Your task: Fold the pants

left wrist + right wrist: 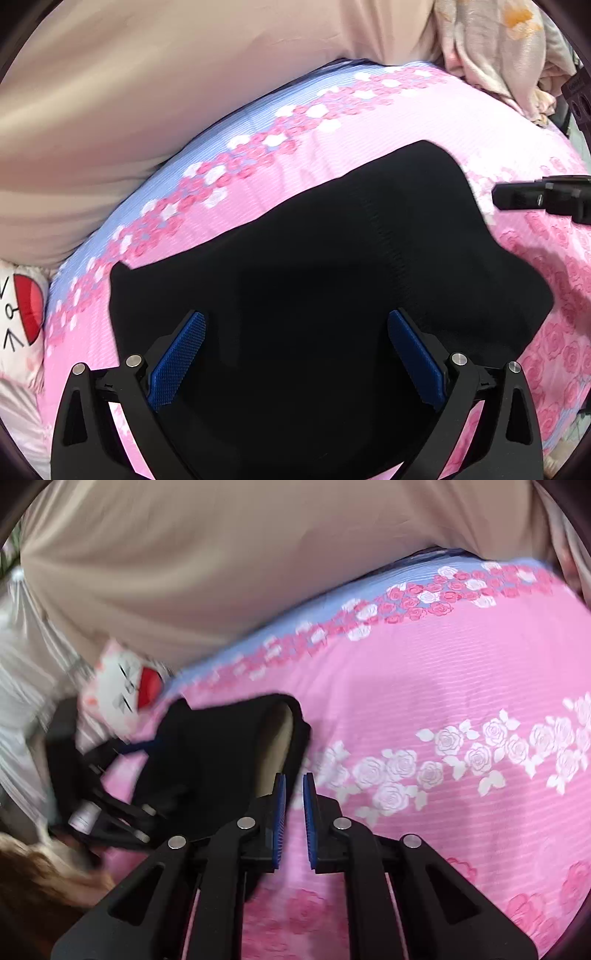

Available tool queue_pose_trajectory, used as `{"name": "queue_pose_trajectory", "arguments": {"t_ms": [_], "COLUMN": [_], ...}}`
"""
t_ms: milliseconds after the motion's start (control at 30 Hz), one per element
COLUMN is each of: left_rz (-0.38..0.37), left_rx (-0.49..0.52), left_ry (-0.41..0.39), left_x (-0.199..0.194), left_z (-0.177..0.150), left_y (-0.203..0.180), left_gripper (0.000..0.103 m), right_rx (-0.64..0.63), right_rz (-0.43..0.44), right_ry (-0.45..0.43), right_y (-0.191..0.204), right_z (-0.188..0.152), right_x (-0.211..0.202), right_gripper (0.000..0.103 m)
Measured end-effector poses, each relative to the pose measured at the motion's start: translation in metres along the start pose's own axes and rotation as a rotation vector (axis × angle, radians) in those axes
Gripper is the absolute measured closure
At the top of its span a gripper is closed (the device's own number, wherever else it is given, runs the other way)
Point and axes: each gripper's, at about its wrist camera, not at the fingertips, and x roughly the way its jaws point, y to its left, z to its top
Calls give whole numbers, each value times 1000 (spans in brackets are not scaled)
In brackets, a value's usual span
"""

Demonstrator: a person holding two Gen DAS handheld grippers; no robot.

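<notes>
Pants (332, 280) are plain black, a dark slab of fabric lying on the pink rose-print bedspread (424, 110), so dark you can barely read any folds, just one faint stitched seam running down the middle. From the right wrist camera the pants (207, 760) show a rounded edge curling up, with a pale lining-coloured patch inside the curve. That view is pretty motion-blurred, so I can't make out much more detail.

Left tool (295, 354) is spread wide open over the near part of the pants, blue pads (177, 363) well apart, nothing pinched between them. Right tool (294, 819) is nearly closed, only a narrow slit between its blue pads, and it sits just beside the curled edge of the pants with pink bedspread (424, 683) showing through the gap, so not gripping anything as far as I can see.

Beyond the pants, past the blue band of the bedspread, there's a beige sheet (166, 81). A white cartoon-face pillow (125, 686) sits beside the pants' far corner.
</notes>
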Motion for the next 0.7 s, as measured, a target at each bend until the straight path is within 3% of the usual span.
{"name": "queue_pose_trajectory", "arguments": {"t_ms": [167,300,367,500,533,667,700], "left_rz": [33,52,61,36,29,16,15], "left_rx": [-26,-64,-80,-91,-92,-94,-95], "left_ry": [39,61,69,68,67,79,78], "left_x": [1,3,4,5,5,12,13], "left_z": [-11,-17,-17,-19,-19,-22,-22], "left_y": [10,23,28,31,31,31,31], "left_gripper": [5,5,5,5,5,5,5], "right_rx": [-136,-116,-74,-34,-45,-99,-98], "right_rz": [70,145,198,271,282,235,229], "right_ry": [53,86,114,139,138,153,158], "right_y": [31,33,28,24,25,42,45], "right_z": [-8,-1,6,9,8,10,11], "right_x": [13,23,29,33,32,43,47], "right_gripper": [93,92,85,45,41,43,61]}}
